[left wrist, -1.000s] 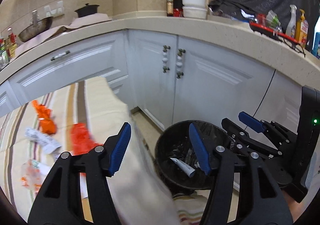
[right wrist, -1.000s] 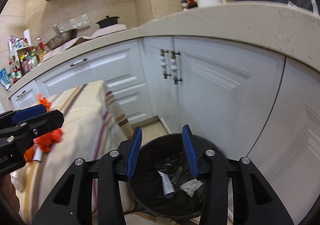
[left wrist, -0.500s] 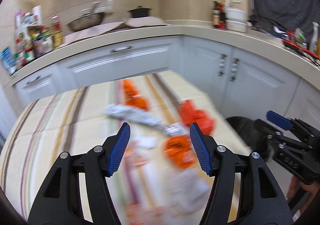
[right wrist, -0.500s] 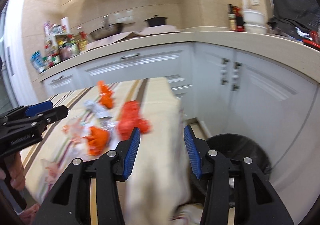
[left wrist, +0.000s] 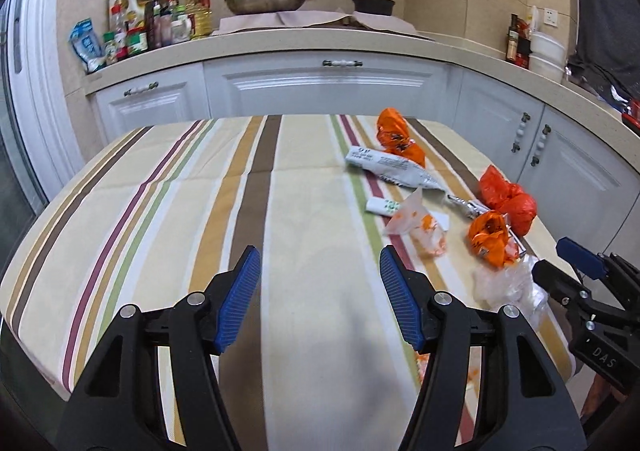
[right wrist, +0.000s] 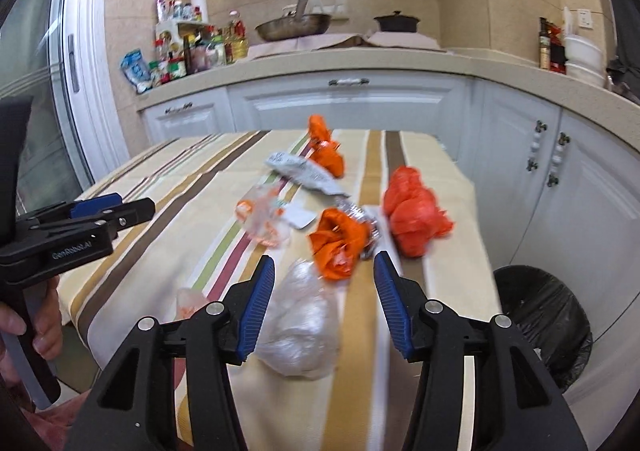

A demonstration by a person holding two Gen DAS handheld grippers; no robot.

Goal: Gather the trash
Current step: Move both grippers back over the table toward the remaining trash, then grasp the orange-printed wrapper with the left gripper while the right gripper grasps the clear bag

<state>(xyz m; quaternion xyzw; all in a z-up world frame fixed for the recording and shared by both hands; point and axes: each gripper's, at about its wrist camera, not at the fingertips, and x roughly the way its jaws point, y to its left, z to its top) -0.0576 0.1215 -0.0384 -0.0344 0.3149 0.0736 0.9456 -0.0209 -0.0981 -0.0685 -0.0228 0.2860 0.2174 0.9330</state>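
My left wrist camera looks along my left gripper (left wrist: pixel 320 301) from above the striped table (left wrist: pixel 160 211), facing the back counter (left wrist: pixel 320 45). My right wrist camera sits low at the table's right edge, close over the clear bag (right wrist: pixel 300 323), facing the same way. Both share the scattered wrappers, the cabinets, and each other's gripper.
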